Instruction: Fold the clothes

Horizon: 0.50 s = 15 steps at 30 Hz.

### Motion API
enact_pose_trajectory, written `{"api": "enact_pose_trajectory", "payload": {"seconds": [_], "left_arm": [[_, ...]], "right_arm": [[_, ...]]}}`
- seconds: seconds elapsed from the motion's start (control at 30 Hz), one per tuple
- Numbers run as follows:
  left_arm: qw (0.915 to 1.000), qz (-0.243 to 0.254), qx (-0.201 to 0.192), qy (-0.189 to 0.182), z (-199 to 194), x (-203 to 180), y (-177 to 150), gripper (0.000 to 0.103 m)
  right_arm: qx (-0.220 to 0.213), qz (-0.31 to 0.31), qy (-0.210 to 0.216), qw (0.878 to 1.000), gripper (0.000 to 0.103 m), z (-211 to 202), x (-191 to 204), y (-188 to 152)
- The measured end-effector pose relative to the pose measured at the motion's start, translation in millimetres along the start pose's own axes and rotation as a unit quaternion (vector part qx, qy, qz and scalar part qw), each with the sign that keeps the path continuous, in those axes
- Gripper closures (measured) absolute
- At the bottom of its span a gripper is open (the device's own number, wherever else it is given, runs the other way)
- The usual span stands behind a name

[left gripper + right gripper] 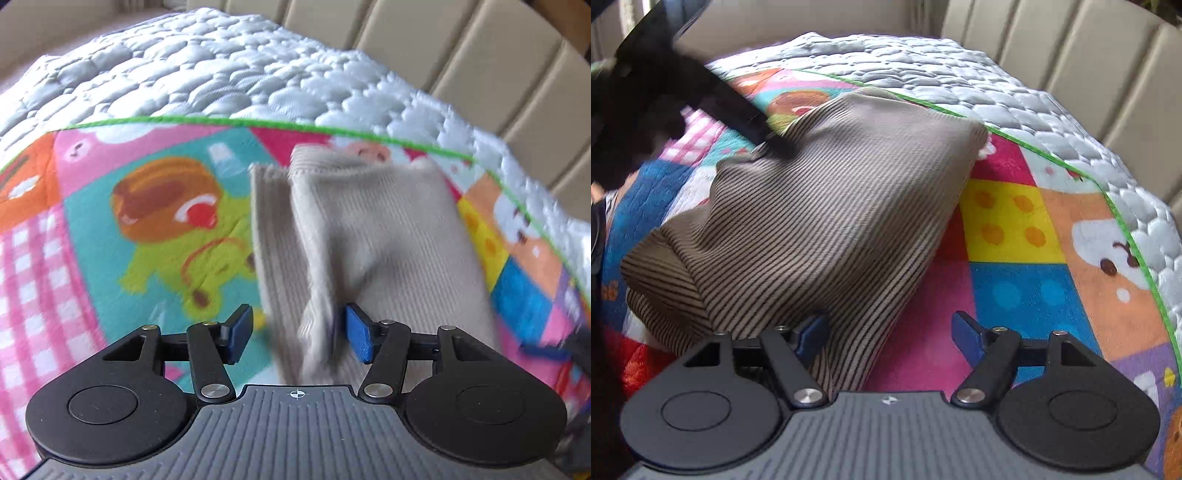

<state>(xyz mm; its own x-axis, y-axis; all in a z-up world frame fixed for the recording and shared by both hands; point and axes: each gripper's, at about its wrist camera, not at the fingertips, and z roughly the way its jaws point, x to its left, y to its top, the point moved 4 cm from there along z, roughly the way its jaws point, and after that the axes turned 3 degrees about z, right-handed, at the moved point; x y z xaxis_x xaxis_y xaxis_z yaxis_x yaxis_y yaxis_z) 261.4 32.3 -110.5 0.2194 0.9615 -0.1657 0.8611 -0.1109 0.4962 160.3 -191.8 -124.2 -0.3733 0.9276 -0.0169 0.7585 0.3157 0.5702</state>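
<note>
Progress looks partial: the beige ribbed knit garment (pixel 369 236) lies on the bright cartoon-print play mat (pixel 110 221) that covers the white quilted mattress (pixel 184 66), and at least one layer already sits over another, since a narrower strip shows along its left side under the upper fold. It is bunched rather than flat, so you likely still have a fold or two and some smoothing to do.

Your left gripper (pixel 295 334) has its blue pads spread, with a raised ridge of the garment standing between them. The cloth seems close to the right pad, but the blur does not let you tell whether it touches, and nothing is pinched. To its left the mat is bare, so you have room that way.

Your right gripper (pixel 886 338) is also spread and holds nothing. The garment's near corner lies over its left pad, while its right pad hangs above bare pink mat. In this view the garment (pixel 820 206) humps up, and the dark blurred shape at the upper left is probably your other gripper.

The green-stitched mat edge (pixel 1126 229) runs just beyond the garment's far corner, with open mat to the right and a padded beige headboard (pixel 1089 55) behind the bed.
</note>
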Motion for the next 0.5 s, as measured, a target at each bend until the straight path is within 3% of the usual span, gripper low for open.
{"api": "enact_pose_trajectory", "payload": {"seconds": [0.07,0.2,0.33,0.5], "left_arm": [[0.9998,0.015,0.002,0.011,-4.8,3.9,-13.5,0.041],[0.9994,0.019,-0.01,0.027,-13.6,3.0,-24.8,0.04],[0.9984,0.025,-0.018,0.048,-19.7,-6.1,-27.3,0.041],[0.9985,0.022,-0.017,0.048,-35.5,-17.9,-33.0,0.042]], "right_arm": [[-0.018,0.032,0.006,0.999,0.022,-10.5,-6.5,4.3],[-0.044,0.065,0.03,0.996,0.001,-24.0,-3.3,10.8],[0.005,0.042,0.015,0.999,0.0,-4.6,21.3,-1.4],[0.006,0.016,-0.031,0.999,0.0,1.3,37.1,-7.8]]}}
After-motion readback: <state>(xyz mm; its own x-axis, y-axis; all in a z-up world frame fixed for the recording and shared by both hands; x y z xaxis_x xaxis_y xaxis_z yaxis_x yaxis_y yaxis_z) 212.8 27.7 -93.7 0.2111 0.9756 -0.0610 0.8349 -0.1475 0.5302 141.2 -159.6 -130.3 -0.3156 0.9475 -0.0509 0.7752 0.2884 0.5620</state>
